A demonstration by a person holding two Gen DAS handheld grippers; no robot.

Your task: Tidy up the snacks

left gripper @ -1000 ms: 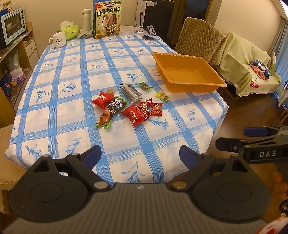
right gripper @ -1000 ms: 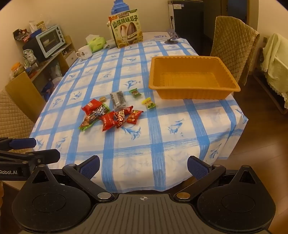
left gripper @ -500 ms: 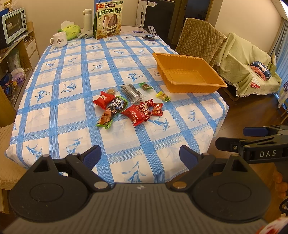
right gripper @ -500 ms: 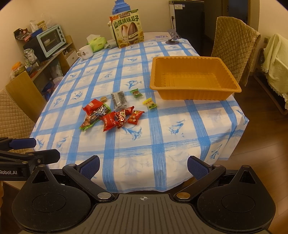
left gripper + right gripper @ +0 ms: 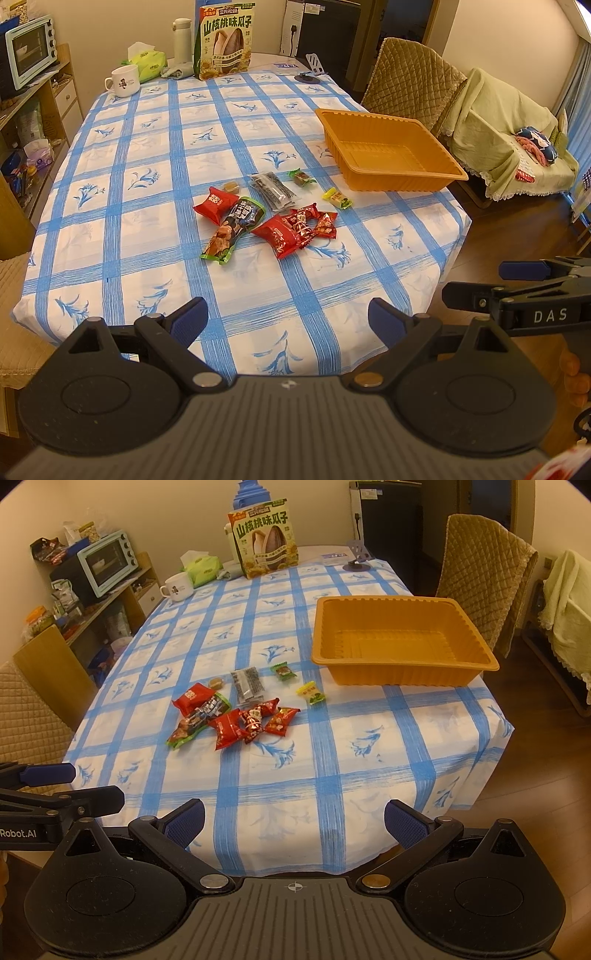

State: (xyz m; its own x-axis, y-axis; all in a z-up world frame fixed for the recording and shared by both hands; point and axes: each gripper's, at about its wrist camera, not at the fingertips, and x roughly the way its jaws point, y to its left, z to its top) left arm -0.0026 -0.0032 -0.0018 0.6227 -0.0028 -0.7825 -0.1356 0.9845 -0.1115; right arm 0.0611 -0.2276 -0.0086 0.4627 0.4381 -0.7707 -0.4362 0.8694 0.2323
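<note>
Several small snack packets (image 5: 273, 218) lie loose in a cluster mid-table, also in the right wrist view (image 5: 236, 712): red packs, a long green-black pack (image 5: 234, 229), a clear dark pack (image 5: 271, 186), a yellow candy (image 5: 337, 198) and a green candy (image 5: 301, 177). An empty orange tray (image 5: 388, 155) stands right of them, also in the right wrist view (image 5: 399, 642). My left gripper (image 5: 286, 321) is open and empty over the table's near edge. My right gripper (image 5: 293, 819) is open and empty, beside it.
A large seed bag (image 5: 224, 40), white mug (image 5: 123, 81), tissue pack (image 5: 146, 64) and flask (image 5: 182, 38) stand at the table's far end. Quilted chair (image 5: 484, 572) behind the tray. Shelf with toaster oven (image 5: 107, 563) on the left. Covered sofa (image 5: 513, 147) at right.
Both grippers have edged slightly forward toward the table. The snacks and tray have not moved.
</note>
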